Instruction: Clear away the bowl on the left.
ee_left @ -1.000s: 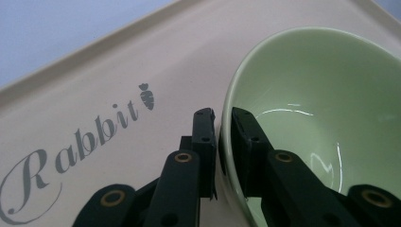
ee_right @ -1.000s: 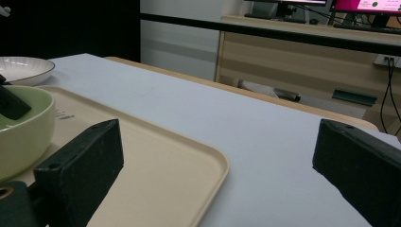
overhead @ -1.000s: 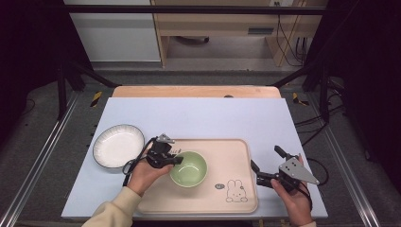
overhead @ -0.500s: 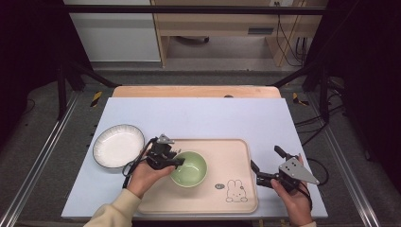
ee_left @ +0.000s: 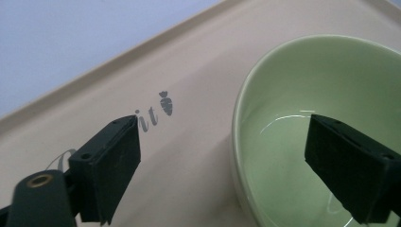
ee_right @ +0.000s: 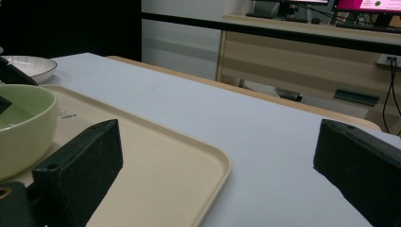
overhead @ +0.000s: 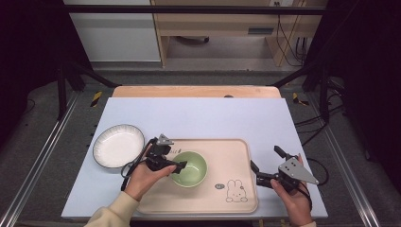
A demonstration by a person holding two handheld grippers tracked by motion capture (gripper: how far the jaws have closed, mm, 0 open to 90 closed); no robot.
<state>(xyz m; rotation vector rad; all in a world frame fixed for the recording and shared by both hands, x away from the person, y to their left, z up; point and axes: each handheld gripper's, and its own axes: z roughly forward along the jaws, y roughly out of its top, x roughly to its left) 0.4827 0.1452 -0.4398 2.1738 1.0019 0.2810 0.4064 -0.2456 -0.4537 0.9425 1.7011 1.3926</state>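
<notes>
At far left on the desk (overhead: 198,113), sitting white and apart from the tray: plate (overhead: 118,145). Just right of it, resting at the near-left rim of the green bowl (overhead: 189,168), jaws having just been opening, now straddling that rim without pressing it, one inside, one outside: left gripper (overhead: 180,164). Sitting upright on the beige tray (overhead: 236,156), left of the rabbit print (overhead: 235,190): bowl. Beyond the tray's right edge, hovering with jaws standing wide and holding nothing: right gripper (overhead: 267,163).

L claw (overhead: 182,164) jaws just opening, apart; R claw (overhead: 265,165) wide.
</notes>
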